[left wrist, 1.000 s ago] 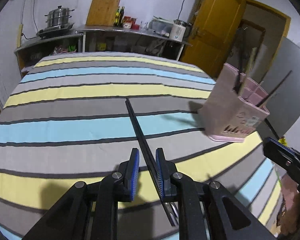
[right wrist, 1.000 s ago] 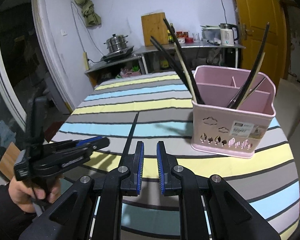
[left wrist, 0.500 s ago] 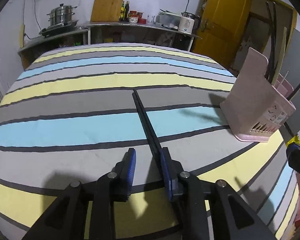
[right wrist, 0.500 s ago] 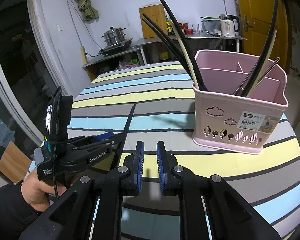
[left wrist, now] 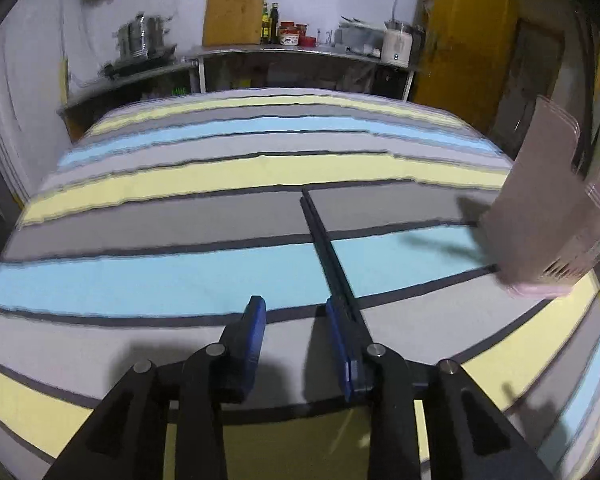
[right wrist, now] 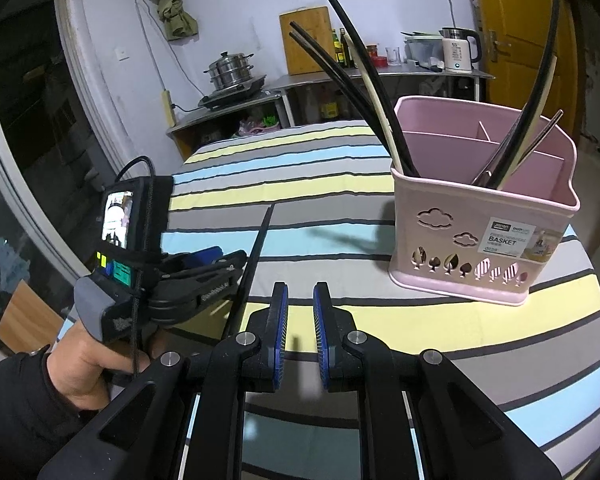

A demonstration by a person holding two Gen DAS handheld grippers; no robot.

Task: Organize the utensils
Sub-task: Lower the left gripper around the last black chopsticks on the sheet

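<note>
A long black chopstick lies on the striped tablecloth, pointing away from me; it also shows in the right wrist view. My left gripper is open low over the cloth, with the chopstick running along the outside of its right finger, not between the pads. The left gripper also shows in the right wrist view. A pink utensil basket holds several black and cream chopsticks and stands at the right. My right gripper hangs nearly shut and empty in front of the basket.
The striped tablecloth covers the table. A counter at the back carries a cutting board, bottles, a kettle and a steamer pot. A yellow door stands at the back right.
My left gripper has opened wider and shifted left, so the chopstick that ran between its pads now lies outside the right finger. The right gripper has moved closer to the basket.
</note>
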